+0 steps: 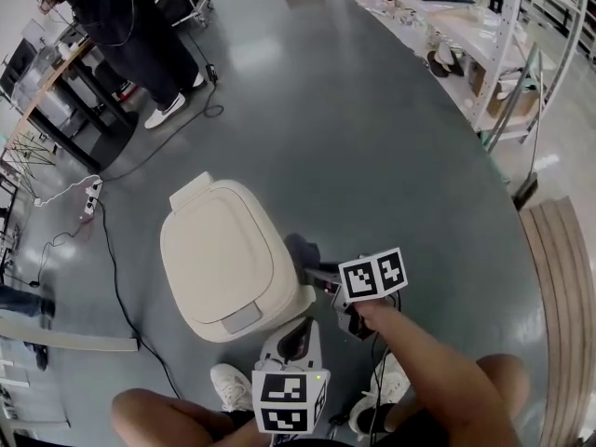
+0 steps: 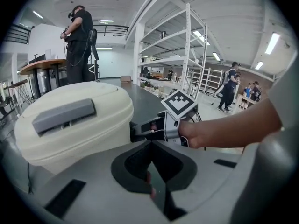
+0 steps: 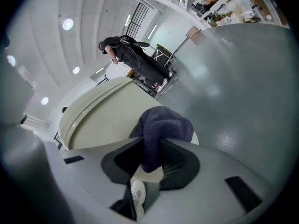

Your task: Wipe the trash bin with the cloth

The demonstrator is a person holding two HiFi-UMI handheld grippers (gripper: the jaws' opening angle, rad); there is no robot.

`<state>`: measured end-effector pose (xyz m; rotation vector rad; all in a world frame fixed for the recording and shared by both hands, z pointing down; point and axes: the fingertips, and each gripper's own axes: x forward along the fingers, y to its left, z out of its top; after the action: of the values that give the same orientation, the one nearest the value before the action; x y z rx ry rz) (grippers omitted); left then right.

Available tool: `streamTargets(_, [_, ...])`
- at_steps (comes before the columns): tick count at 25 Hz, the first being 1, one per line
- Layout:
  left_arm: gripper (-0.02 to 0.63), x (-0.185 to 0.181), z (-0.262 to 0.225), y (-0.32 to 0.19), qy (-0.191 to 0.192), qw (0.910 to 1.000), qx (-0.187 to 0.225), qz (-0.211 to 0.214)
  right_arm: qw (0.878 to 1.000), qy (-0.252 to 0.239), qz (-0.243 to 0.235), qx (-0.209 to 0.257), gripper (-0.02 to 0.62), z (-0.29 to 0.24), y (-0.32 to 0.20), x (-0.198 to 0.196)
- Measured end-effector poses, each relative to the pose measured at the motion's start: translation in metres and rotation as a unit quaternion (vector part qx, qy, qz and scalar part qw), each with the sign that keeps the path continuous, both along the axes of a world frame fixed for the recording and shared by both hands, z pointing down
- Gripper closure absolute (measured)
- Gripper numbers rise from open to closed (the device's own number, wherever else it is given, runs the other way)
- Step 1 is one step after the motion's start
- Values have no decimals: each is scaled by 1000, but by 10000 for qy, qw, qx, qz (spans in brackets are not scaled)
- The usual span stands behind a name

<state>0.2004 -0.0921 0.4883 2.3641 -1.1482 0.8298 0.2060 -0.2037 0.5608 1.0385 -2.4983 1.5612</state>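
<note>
**Cloth held at the bin's side by right gripper**

Cream trash bin stands on the grey floor, lid down. Right gripper has its jaws clamped on a dark blue cloth. The cloth is bunched up between them and sits against the bin's right side near the lid rim. Left gripper is just beside the bin's near edge, jaws together, nothing in them. A person stands well beyond the bin.
</note>
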Motion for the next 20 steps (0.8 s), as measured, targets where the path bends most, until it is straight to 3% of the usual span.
streamTargets(6, [606,5,41,5,1,9971,-758,-88,9998,-20,156,-72,503,37,-3,1])
streamTargets(20, [606,1,105,-1,-483,9916,-1198,-109,9988,103,-22,-469,503,134,-6,-5])
